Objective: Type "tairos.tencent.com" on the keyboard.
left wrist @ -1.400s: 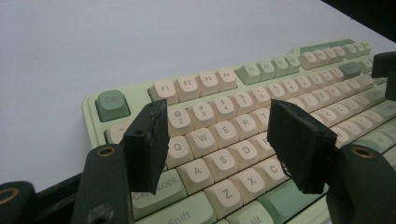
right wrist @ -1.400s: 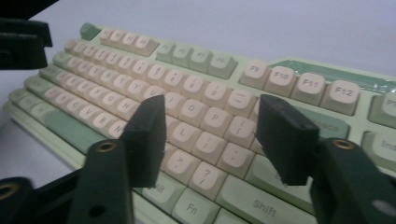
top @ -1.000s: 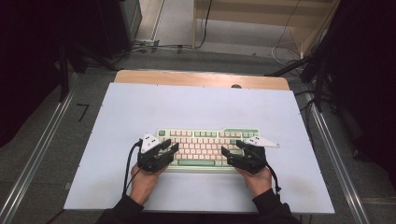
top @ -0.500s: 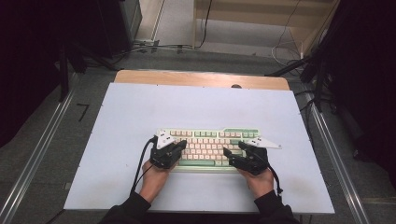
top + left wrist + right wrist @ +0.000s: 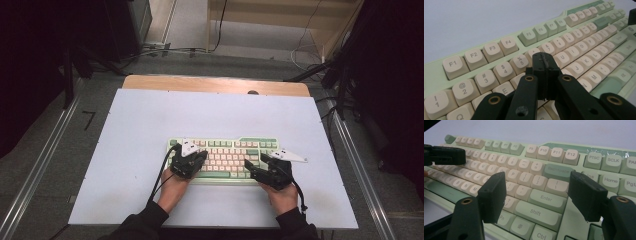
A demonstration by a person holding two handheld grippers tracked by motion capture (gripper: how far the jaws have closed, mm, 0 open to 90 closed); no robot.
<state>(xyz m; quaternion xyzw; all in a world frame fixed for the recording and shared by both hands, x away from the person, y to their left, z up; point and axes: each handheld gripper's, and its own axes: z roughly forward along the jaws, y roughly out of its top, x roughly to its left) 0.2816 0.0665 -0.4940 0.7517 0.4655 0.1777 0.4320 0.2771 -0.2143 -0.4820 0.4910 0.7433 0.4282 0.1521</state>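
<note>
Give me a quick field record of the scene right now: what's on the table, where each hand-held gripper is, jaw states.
object: keyboard, green case, cream keys, lying flat on the table
left hand-held gripper: jaws shut together, nothing between them, tips over the number row near the 6 key
right hand-held gripper: jaws open, nothing between them, over the Enter and Shift keys
contact: cannot tell whether either gripper touches a key
hands: both at the keyboard's near edge
</note>
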